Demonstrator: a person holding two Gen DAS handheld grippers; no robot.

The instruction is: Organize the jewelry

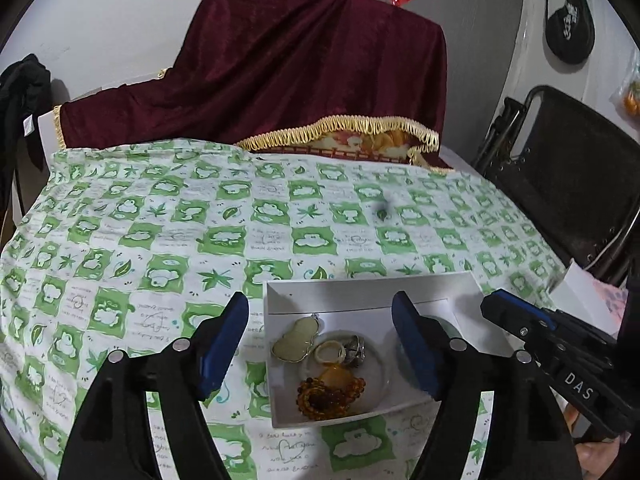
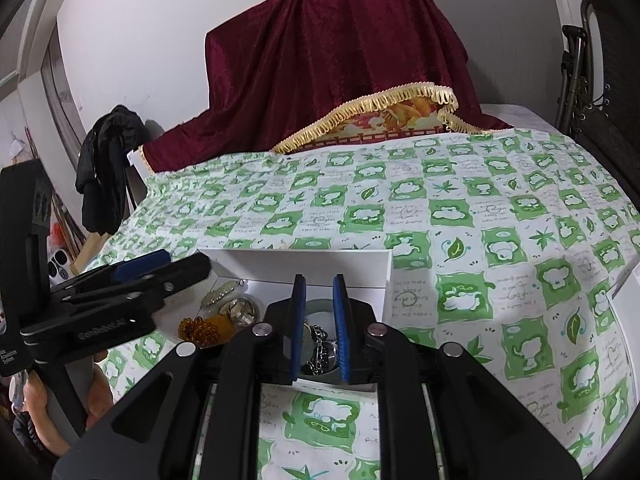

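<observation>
A white open box (image 1: pixel 360 292) sits on the green-and-white cloth. In it lie a pale gourd-shaped pendant (image 1: pixel 294 340), a pale ring (image 1: pixel 330 353), a silver ring (image 1: pixel 356 349) and an amber bead bracelet (image 1: pixel 328 394). My left gripper (image 1: pixel 320 344) hovers just above them, open, with nothing between its pads. My right gripper (image 2: pixel 319 280) hangs over the right part of the box (image 2: pixel 300 264), jaws nearly together. A silver chain (image 2: pixel 320 346) lying below shows through the narrow gap. The left gripper (image 2: pixel 176 268) is to its left; the right gripper (image 1: pixel 492 306) shows at the box's right edge.
A maroon fringed cloth (image 1: pixel 300 68) covers a tall block at the back of the table. A black folding chair (image 1: pixel 572 184) stands on the right, and a black garment (image 1: pixel 20 96) hangs on the left. A white carton (image 1: pixel 576 292) lies at the right edge.
</observation>
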